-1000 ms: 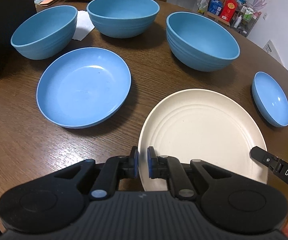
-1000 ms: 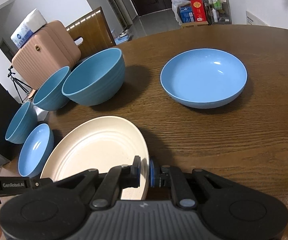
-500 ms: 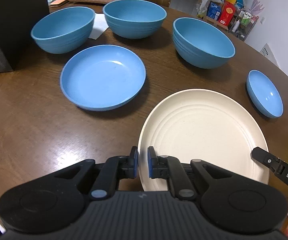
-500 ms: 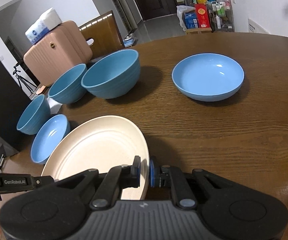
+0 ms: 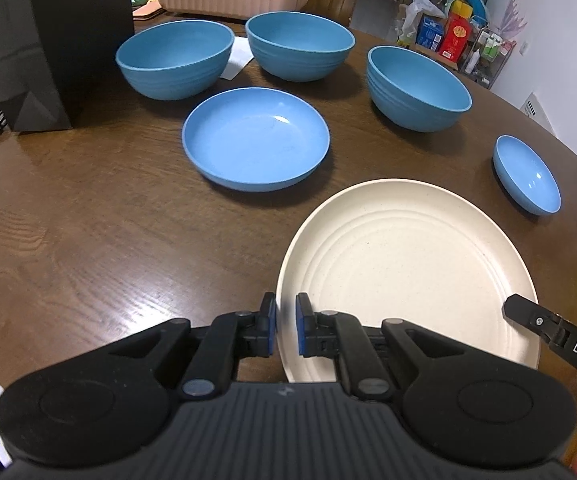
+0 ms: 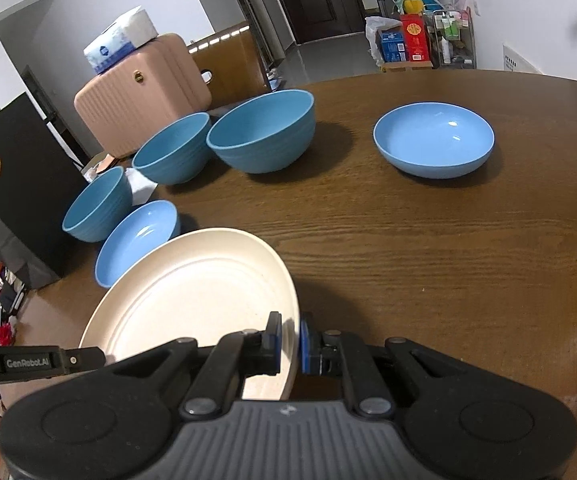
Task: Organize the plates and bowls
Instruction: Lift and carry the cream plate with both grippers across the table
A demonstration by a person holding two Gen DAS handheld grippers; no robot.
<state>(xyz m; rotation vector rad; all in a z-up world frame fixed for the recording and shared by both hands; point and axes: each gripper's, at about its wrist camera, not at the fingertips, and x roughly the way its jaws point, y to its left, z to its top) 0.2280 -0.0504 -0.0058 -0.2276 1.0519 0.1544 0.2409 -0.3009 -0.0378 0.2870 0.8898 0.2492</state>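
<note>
both hand-held grippers, left & right, clamp cream plate rim, opp. sides.

A round dark-brown wooden table carries three deep blue ribbed bowls, two shallow blue dishes, well apart, and a white paper sheet between two bowls.
</note>
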